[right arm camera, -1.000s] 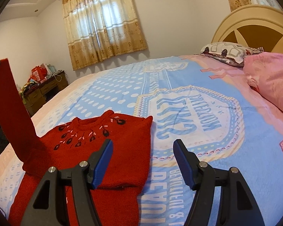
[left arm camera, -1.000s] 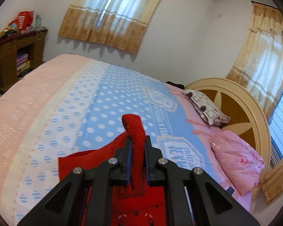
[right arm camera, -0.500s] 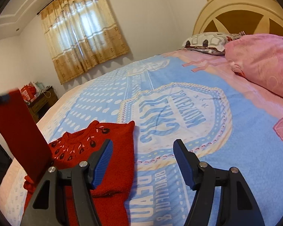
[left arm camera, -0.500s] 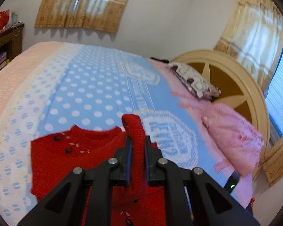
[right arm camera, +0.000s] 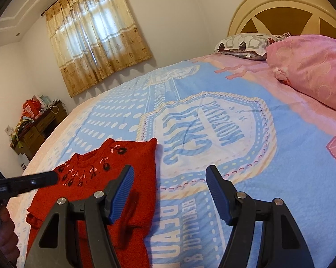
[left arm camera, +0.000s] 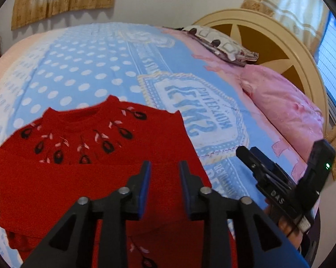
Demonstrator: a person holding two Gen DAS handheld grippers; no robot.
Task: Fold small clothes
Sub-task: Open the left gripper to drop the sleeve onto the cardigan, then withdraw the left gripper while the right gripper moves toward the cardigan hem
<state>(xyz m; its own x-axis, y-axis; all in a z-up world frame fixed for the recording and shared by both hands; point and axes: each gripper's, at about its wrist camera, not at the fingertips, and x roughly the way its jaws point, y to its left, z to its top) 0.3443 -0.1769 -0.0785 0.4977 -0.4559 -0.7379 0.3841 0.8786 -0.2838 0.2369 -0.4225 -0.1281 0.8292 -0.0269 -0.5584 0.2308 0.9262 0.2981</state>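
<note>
A small red sweater lies flat on the blue, white-dotted bedspread, neck hole toward the far side of the bed, with dark embroidered flowers strung around the collar. One sleeve is folded across the body, making a straight horizontal edge just beneath the embroidery.

The left gripper hovers directly over that folded band — its blue-padded jaws are opening, and nothing is between them; the knit shows through the gap, below the tips. In the right wrist view, a black finger of this gripper reaches in from the left, over the embroidered collar.

The right gripper stands wide open and holds nothing. It straddles the right-hand edge of the sweater: its left finger is over the red knit, its right finger over the printed badge on the bedspread. From the left wrist view, the right gripper's black body sits to the right of the sweater, above the blue cloth, with a hand partly visible behind it.

A pink pillow and a patterned pillow lie by the cream headboard — well apart from the sweater.
</note>
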